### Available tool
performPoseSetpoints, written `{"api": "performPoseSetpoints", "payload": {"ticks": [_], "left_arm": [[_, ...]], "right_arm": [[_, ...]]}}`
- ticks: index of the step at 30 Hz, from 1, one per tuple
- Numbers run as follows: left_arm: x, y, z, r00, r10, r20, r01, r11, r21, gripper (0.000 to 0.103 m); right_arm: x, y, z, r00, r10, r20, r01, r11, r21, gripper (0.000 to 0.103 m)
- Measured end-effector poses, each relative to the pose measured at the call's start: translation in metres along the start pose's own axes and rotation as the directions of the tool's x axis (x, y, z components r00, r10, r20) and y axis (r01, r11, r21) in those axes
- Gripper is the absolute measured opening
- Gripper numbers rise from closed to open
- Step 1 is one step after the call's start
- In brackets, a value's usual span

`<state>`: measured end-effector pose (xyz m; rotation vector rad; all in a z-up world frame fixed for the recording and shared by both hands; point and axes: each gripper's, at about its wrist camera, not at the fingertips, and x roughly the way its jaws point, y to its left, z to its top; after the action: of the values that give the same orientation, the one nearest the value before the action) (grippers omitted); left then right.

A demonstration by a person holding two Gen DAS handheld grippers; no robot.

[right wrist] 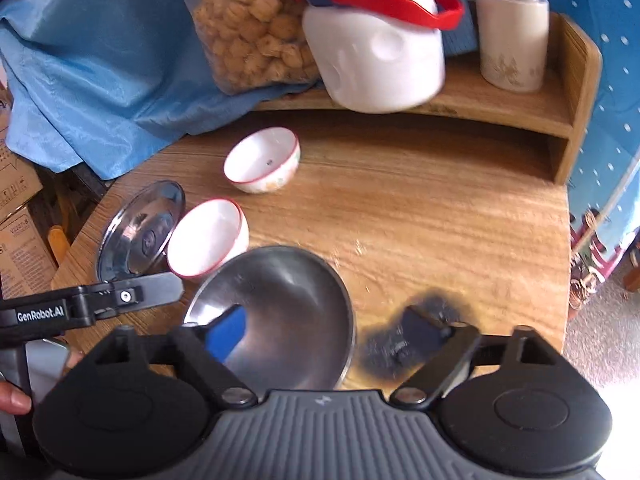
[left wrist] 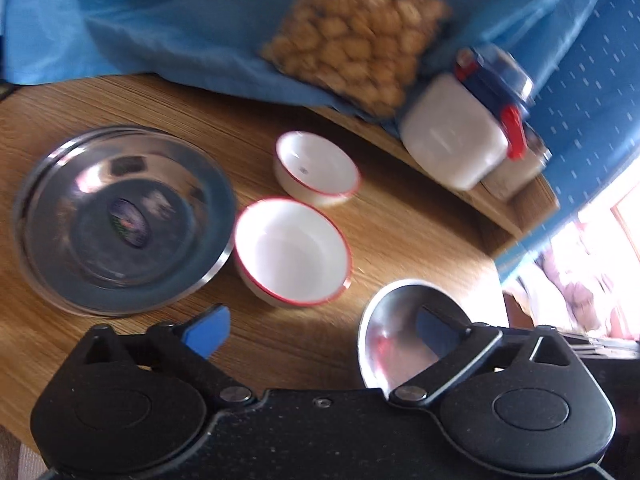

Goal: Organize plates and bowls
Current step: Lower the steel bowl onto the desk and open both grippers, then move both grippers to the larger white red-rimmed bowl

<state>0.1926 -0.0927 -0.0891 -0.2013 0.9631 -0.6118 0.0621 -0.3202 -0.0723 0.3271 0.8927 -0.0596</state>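
Observation:
Stacked steel plates (left wrist: 124, 220) (right wrist: 140, 232) lie at the left of the wooden table (left wrist: 400, 232). Beside them stand two white, red-rimmed bowls, a near one (left wrist: 292, 252) (right wrist: 208, 236) and a far one (left wrist: 316, 168) (right wrist: 264, 160). A steel bowl (left wrist: 400, 320) (right wrist: 288, 304) rests nearest me. My left gripper (left wrist: 324, 328) is open over bare wood, its right finger in front of the steel bowl. My right gripper (right wrist: 324, 330) is open too; its blue-padded left finger (right wrist: 228, 332) is over the steel bowl, and the bowl's right rim lies between the fingers, untouched.
A raised wooden shelf (right wrist: 520, 108) at the back carries a bag of snacks (right wrist: 252, 36), a white jug with a red handle (right wrist: 384, 52) and a cream flask (right wrist: 512, 28). Blue cloth (right wrist: 100, 72) drapes behind. A burn mark (right wrist: 400, 344) stains the table. Cardboard boxes (right wrist: 20, 220) stand left.

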Motion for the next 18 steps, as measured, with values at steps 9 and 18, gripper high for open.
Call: {"api": "performPoseSetpoints", "payload": {"ticks": [9, 18], "left_arm": [[0.001, 0.009, -0.002, 0.991, 0.129, 0.019, -0.125, 0.981, -0.146, 0.102], [0.011, 0.03, 0.005, 0.957, 0.287, -0.038, -0.283, 0.899, -0.335, 0.102]], "right_arm": [[0.006, 0.014, 0.019, 1.0, -0.005, 0.021, 0.006, 0.997, -0.078, 0.102], [0.019, 0.022, 0.031, 1.0, -0.013, -0.006, 0.012, 0.996, -0.09, 0.103]]}}
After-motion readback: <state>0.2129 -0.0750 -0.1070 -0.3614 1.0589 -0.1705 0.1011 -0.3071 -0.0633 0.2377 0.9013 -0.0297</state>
